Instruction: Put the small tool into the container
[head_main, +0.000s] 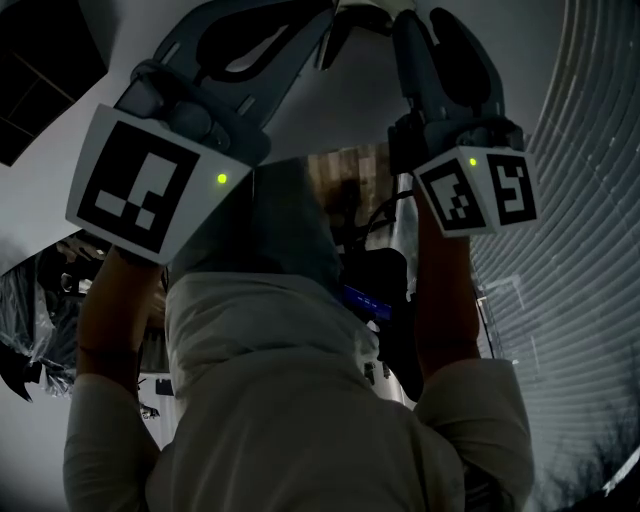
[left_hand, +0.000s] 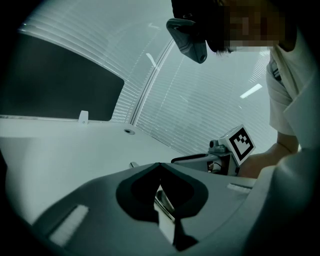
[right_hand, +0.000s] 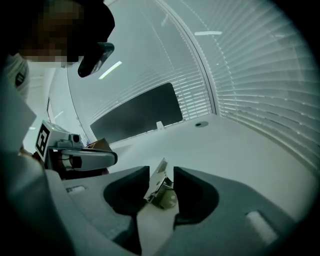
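Progress looks slight, judging from these views: no container shows anywhere, and no tool lies ready on any surface. Grey right tongs (right_hand: 161, 169) stand with the jaws wide apart, pressing on nothing. A small folded piece of bright metal (right_hand: 159, 192) sits in the gap behind the tips, and whether it is the small tool or a part of the tongs cannot be told. Grey left tongs (left_hand: 160, 165) have their tips together, with only a thin silvery strip (left_hand: 165, 205) showing behind them. Ahead of both lies a plain white tabletop (right_hand: 235, 150), which shows a small round fitting (right_hand: 201, 124) and a small white tab (right_hand: 160, 125) near its far edge, below a dark panel (right_hand: 135, 110). Picking up the tool and dropping it into the container both appear left to do
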